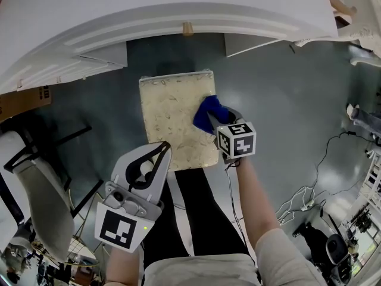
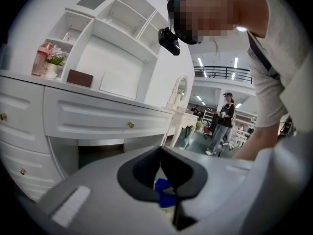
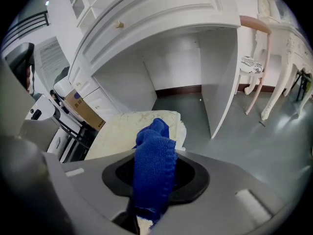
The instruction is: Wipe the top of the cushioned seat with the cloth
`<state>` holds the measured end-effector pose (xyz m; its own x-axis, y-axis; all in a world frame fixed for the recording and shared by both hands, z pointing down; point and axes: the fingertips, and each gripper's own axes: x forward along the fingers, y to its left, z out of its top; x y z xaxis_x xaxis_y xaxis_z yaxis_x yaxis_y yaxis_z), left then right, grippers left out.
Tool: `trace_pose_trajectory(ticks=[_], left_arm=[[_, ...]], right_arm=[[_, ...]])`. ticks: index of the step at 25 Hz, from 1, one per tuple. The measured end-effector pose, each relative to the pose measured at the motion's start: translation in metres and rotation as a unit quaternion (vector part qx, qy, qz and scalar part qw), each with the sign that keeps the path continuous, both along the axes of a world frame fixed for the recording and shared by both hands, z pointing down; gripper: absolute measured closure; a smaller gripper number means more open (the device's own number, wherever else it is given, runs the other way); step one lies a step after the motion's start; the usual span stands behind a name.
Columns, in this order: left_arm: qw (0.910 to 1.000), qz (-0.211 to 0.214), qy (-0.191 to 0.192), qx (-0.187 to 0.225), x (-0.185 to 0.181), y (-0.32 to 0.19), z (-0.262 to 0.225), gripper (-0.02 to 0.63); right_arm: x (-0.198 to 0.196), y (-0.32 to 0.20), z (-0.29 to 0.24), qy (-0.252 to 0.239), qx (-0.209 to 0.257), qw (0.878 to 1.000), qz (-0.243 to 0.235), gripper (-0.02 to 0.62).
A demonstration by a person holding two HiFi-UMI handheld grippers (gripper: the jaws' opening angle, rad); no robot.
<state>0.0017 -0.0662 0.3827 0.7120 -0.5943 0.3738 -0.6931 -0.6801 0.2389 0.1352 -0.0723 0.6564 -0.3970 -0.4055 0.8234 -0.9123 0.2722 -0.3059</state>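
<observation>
The right gripper has its jaws pinched on a bright blue terry cloth. The cloth bunches out past the tips at the right edge of the cream, faintly patterned rectangular cushioned seat, in the centre of the head view. The left gripper, lower left of centre, has its jaws pressed together with nothing between them, its tips over the seat's lower left corner. The seat stands on a glossy grey-green floor, just in front of a white dressing table that fills the top of the frame. At the upper left of the left gripper view, a small pale pot of pink flowers and a closed dark brown box stand on the table top. A cardboard box sits at mid-left of the right gripper view; its contents cannot be seen.
</observation>
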Motion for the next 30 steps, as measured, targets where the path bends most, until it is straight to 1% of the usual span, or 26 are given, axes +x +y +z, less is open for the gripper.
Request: trace_pose_trajectory(ticks=[3, 8, 11, 17, 22, 27, 30], left_arm=[[1.0000, 0.001, 0.002, -0.002, -0.006, 0.003, 0.002, 0.606], [1.0000, -0.003, 0.000, -0.008, -0.025, 0.012, 0.005, 0.606], [0.9999, -0.010, -0.001, -0.010, -0.038, 0.018, 0.005, 0.606], [0.9998, -0.021, -0.002, -0.006, -0.063, 0.025, 0.002, 0.606], [0.9994, -0.035, -0.001, -0.007, -0.085, 0.034, 0.002, 0.606], [0.9988, -0.048, -0.004, -0.008, -0.105, 0.045, 0.003, 0.606], [0.9984, -0.055, -0.005, -0.009, -0.115, 0.052, 0.003, 0.606]], right_arm=[[-0.002, 0.000, 0.000, -0.004, -0.002, 1.000, 0.009, 0.469], [-0.009, -0.001, -0.002, 0.009, 0.009, 1.000, 0.022, 0.471], [-0.019, 0.000, -0.004, 0.011, 0.011, 1.000, 0.016, 0.471], [-0.060, 0.001, -0.006, 0.010, 0.016, 1.000, -0.013, 0.471], [-0.095, 0.003, -0.006, 0.009, 0.019, 0.999, -0.026, 0.471], [-0.122, 0.004, -0.007, 0.008, 0.022, 0.999, -0.040, 0.471], [-0.134, 0.005, -0.007, 0.008, 0.024, 0.999, -0.041, 0.471]])
